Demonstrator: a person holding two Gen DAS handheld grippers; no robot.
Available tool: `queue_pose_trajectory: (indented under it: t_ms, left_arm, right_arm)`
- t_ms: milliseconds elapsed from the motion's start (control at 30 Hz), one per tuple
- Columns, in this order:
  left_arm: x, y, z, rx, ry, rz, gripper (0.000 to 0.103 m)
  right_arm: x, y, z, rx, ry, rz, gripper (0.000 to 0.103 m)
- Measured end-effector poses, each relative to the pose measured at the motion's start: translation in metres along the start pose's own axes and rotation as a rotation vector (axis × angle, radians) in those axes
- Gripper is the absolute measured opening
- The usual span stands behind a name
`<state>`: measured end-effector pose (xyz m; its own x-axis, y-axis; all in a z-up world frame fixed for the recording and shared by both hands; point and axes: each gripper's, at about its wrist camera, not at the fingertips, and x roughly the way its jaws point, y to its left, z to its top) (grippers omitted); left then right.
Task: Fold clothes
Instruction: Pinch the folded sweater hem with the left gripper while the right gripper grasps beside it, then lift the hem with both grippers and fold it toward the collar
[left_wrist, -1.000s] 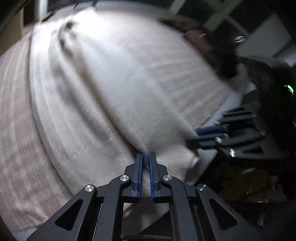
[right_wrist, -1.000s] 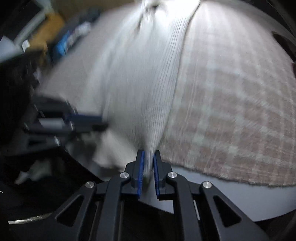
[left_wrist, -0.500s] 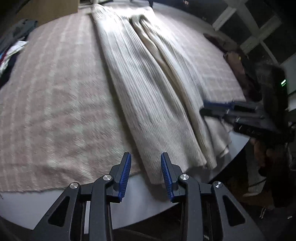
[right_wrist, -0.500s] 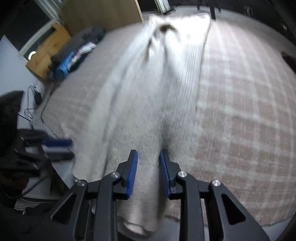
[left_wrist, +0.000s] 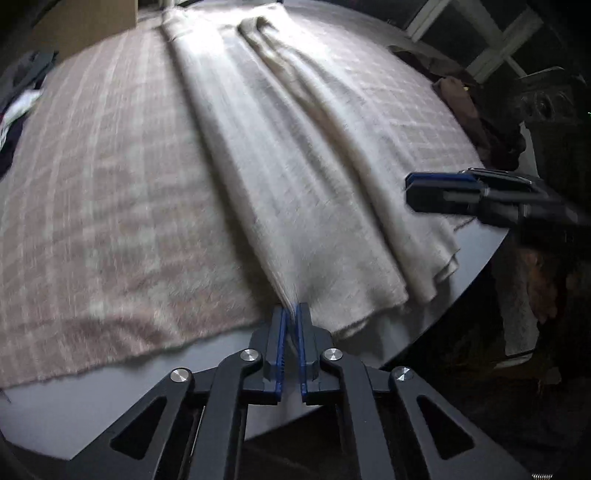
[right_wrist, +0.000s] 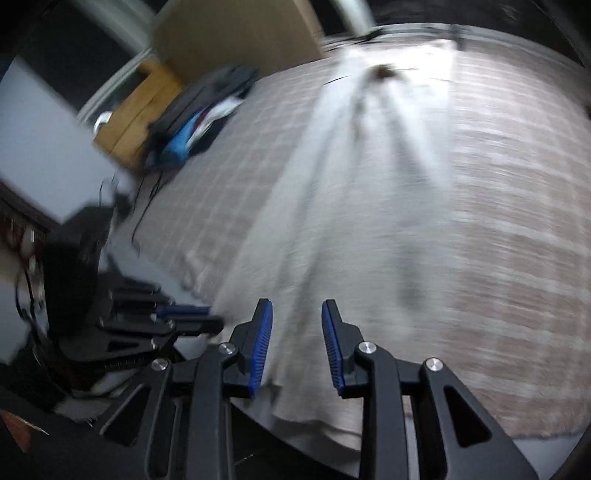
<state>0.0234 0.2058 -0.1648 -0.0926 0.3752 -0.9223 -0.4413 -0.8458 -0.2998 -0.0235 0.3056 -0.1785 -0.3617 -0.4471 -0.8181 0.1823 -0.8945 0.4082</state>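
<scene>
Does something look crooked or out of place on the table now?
Yes. The cream garment is bunched in long ridges, and its near end hangs over the table edge. The left tongs pinch that hem.

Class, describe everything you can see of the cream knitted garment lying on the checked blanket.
The cream garment looks like soft ribbed knit, long and narrow, with lengthwise folds. It lies stretched over the pink checked blanket, its near hem at the edge of the dark table. The left gripper is shut on its near left edge; the right gripper is open above the hem.
</scene>
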Motion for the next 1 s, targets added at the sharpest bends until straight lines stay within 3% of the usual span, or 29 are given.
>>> queue_pose_trajectory:
  t_ms: [67, 133, 233, 267, 333, 367, 400, 533, 767, 867, 933, 967, 1000]
  left_arm:
    - [-0.002, 0.004, -0.001, -0.021, 0.0, 0.008, 0.003]
    - [-0.004, 0.007, -0.001, -0.043, 0.0, 0.015, 0.008]
    - [-0.006, 0.012, -0.002, -0.074, 0.001, 0.027, 0.05]
    - [-0.007, 0.014, -0.002, -0.085, 0.001, 0.031, 0.053]
    - [-0.005, 0.012, -0.002, -0.077, 0.002, 0.035, 0.053]
    - [-0.004, 0.011, -0.001, -0.069, 0.003, 0.036, 0.051]
    - [-0.003, 0.009, -0.001, -0.061, 0.004, 0.037, 0.049]
    - [0.003, 0.002, 0.001, -0.029, 0.008, 0.043, 0.033]
    - [0.009, -0.013, 0.012, 0.015, 0.006, 0.047, 0.012]
    - [0.008, -0.022, 0.008, 0.045, -0.007, 0.064, 0.009]
    - [0.004, -0.024, 0.003, 0.032, -0.011, 0.05, 0.008]
    - [0.003, -0.021, 0.003, 0.019, -0.011, 0.033, 0.008]
    - [0.002, -0.019, 0.003, 0.007, -0.011, 0.019, 0.008]
  right_arm:
    - [0.015, 0.005, -0.013, -0.047, 0.058, -0.01, 0.028]
    - [0.002, 0.001, -0.03, -0.112, 0.074, -0.05, 0.021]
    - [-0.014, 0.001, -0.035, -0.09, 0.092, -0.039, 0.016]
    - [-0.027, -0.003, -0.038, -0.064, 0.06, -0.044, 0.016]
    - [-0.051, -0.012, -0.042, -0.011, -0.003, -0.055, 0.027]
    - [-0.064, -0.021, -0.046, 0.03, -0.045, -0.085, 0.048]
    - [-0.076, -0.032, -0.051, 0.076, -0.087, -0.126, 0.063]
    - [-0.08, -0.064, -0.067, 0.172, -0.081, -0.172, 0.063]
    - [-0.048, -0.058, -0.078, 0.069, -0.056, -0.187, 0.064]
    - [-0.041, -0.04, -0.081, -0.056, -0.066, -0.229, 0.061]
    - [-0.038, -0.034, -0.081, -0.104, -0.067, -0.212, 0.038]
    - [-0.04, -0.036, -0.079, -0.086, -0.057, -0.148, 0.02]
    - [-0.043, -0.041, -0.078, -0.058, -0.05, -0.107, 0.017]
